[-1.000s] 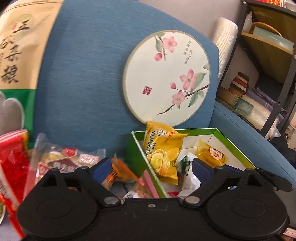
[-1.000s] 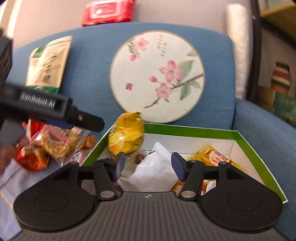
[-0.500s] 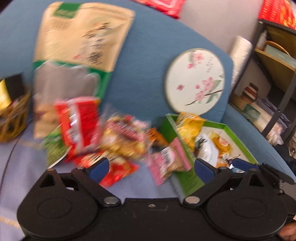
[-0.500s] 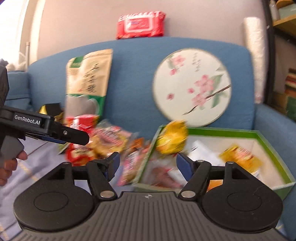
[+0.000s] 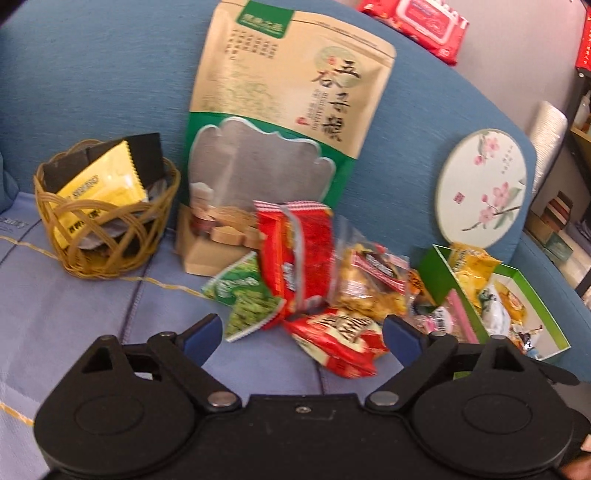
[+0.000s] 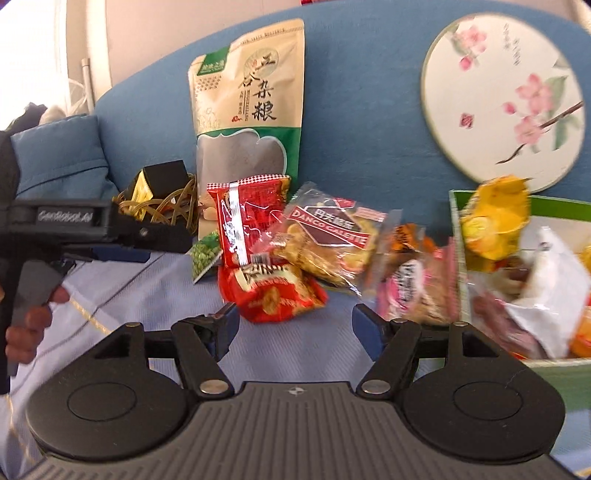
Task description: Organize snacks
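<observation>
Clear cookie packet [image 6: 325,236]: "DANCO GALETTE"
Left gripper [image 6: 122,236] body: "GenRobot.AI"
Tall tan and green pouch [image 6: 251,107]: "五谷杂粮"

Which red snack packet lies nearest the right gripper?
The crumpled red packet lying flat just beyond the right gripper; the taller red packet stands behind it.

Blue fabric sofa [image 5: 110,74] with a curved backrest, seat draped in a pale lavender cloth [image 5: 74,314] (thin yellow stitched lines across it). Round blossom-painted fan [image 6: 502,96] leaning on the backrest. Blue cushion [image 6: 59,155] at the sofa's far end. Plain beige wall [image 6: 177,33] behind, bright daylight at the upper left edge. Dark metal shelving unit [image 5: 580,122] beside the sofa arm, stacked boxes low down (contents blurred).
</observation>
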Demonstrator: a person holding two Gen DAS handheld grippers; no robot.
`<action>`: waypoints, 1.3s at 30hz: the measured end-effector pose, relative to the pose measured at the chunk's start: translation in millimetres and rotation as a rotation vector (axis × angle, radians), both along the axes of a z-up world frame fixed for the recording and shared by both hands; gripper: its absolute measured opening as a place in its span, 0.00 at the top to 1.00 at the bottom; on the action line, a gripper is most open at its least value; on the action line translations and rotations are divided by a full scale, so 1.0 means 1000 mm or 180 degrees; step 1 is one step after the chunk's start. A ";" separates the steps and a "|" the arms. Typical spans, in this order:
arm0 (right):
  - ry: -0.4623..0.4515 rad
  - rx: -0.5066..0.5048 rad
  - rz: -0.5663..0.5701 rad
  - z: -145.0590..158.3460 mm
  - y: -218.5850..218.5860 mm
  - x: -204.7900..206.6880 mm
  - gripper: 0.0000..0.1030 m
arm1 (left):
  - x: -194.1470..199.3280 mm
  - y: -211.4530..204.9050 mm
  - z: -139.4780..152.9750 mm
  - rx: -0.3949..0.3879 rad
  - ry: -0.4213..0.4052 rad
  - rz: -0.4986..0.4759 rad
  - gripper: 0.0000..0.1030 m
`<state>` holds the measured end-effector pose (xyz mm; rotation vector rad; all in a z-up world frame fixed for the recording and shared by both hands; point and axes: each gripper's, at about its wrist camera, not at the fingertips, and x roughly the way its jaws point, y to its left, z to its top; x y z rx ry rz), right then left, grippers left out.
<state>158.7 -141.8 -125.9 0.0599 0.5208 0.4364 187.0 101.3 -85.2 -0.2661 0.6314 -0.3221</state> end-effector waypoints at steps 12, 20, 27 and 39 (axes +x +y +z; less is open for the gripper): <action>0.0347 0.0307 0.0272 -0.018 0.020 0.052 0.09 | 0.023 0.020 -0.011 -0.0204 0.0055 -0.0163 0.05; 0.0281 0.0121 0.0497 -0.016 0.020 -0.018 0.00 | 0.014 0.007 -0.029 -0.0347 0.0388 -0.0508 0.08; 0.0354 0.0212 0.0502 -0.020 0.011 -0.025 0.00 | 0.009 0.000 -0.040 -0.0379 0.0629 -0.0541 0.00; 0.0506 0.0337 0.0572 -0.025 -0.005 -0.016 0.00 | 0.016 -0.006 -0.041 -0.0555 0.0747 -0.0618 0.09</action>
